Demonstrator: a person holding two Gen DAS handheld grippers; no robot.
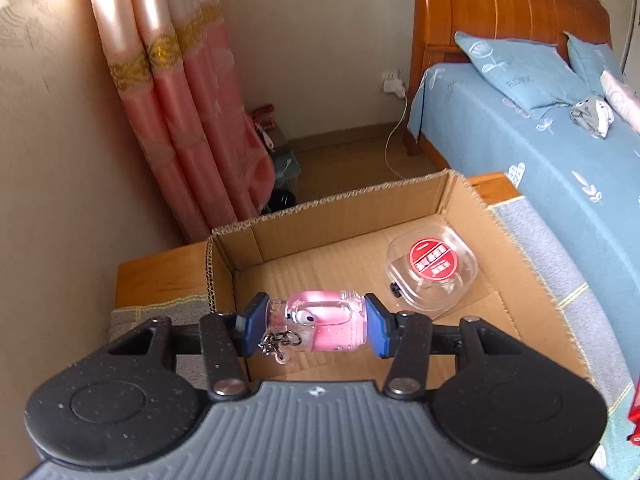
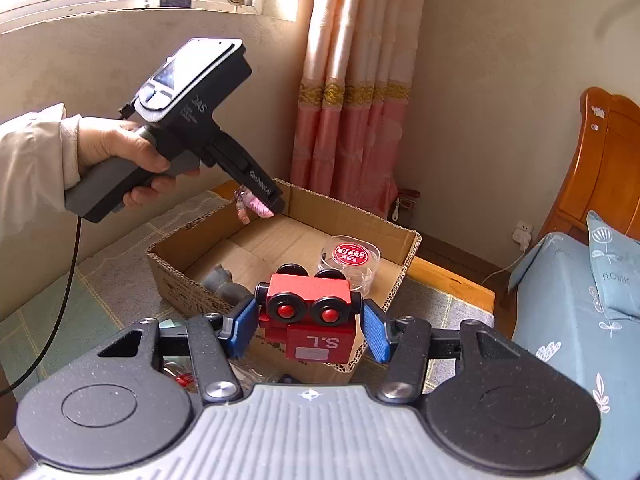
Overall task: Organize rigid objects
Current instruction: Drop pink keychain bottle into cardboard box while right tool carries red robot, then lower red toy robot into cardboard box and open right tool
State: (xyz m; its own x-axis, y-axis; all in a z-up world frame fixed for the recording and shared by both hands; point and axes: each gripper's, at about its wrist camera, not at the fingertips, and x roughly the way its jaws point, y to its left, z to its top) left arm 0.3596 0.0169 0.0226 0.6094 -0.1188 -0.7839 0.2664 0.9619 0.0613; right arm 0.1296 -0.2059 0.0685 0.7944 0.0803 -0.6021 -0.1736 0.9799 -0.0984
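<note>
Left tool [image 1: 316,330] clamps pink keychain bottle [image 1: 320,326] over cardboard box [image 1: 460,200]; right tool [image 2: 306,332] grips red toy train [image 2: 308,316].

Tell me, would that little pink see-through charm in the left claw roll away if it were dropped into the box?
Probably a little. The pink charm looks rounded like a small jar, so it could roll on the flat floor of the cardboard box. Its dangling metal chain would likely drag and stop it soon. It looks like hard, glossy plastic, so perhaps slippery between the pads of the left gripper.
</note>
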